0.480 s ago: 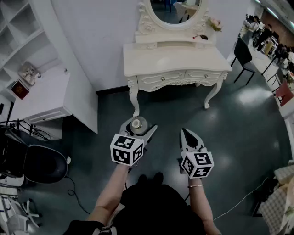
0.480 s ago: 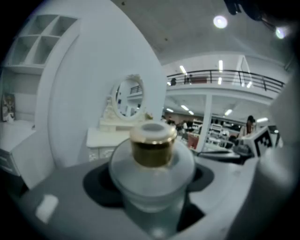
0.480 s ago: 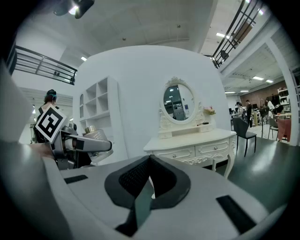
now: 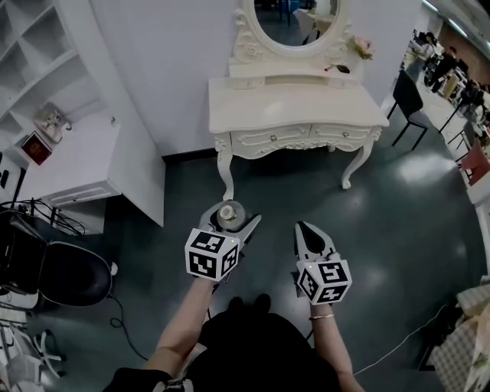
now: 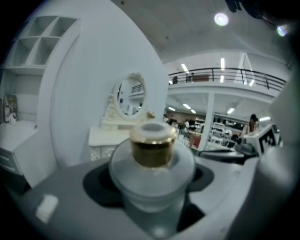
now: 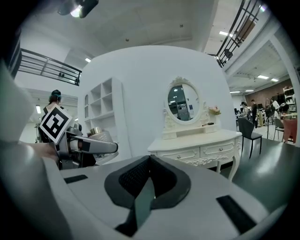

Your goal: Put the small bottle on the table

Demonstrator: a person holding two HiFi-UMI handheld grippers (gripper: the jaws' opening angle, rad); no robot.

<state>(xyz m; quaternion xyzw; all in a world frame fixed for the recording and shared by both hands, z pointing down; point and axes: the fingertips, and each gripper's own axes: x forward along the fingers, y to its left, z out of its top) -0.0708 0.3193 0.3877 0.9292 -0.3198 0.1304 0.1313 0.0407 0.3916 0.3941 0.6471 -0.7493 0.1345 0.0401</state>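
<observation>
A white table (image 4: 295, 103) with a mirror (image 4: 295, 15) stands on a dark shiny floor (image 4: 398, 191). The left tool (image 4: 230, 215) grips the small bottle (image 5: 152, 154), well apart from the table. The right tool (image 4: 307, 232) is closed, holding nothing.

R tool (image 6: 150, 158) jaws together, empty; vanity table (image 6: 197, 140) ahead.

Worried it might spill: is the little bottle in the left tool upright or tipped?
Upright: the small bottle stands in the left tool, gold cap uppermost.
</observation>
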